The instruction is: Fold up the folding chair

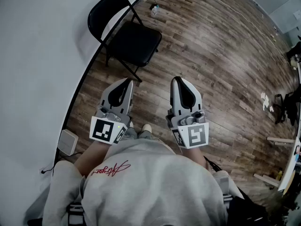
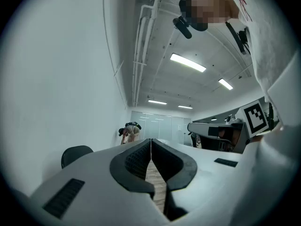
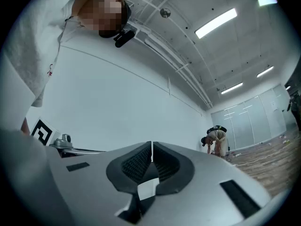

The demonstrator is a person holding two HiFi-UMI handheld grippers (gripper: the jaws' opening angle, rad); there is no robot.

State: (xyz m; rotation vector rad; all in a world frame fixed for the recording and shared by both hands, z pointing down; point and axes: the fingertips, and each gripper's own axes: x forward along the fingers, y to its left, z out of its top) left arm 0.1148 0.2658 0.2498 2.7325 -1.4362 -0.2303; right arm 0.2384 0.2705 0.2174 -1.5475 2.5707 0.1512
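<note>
Folding chair (image 1: 126, 34) is seen unfolded at upper left, untouched; folding is entirely left. Left tongs (image 1: 123, 86) and right tongs (image 1: 182, 87) are clenched, empty.

Folding chair (image 2: 75, 154) largely behind the left gripper (image 2: 150, 143); tiny floor object (image 1: 154, 8), perhaps a bottle.

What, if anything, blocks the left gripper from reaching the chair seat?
Likely nothing, so yes: only bare floor lies between the left gripper and the chair, which stands open by the wall. The gripper is shut and empty.
</note>
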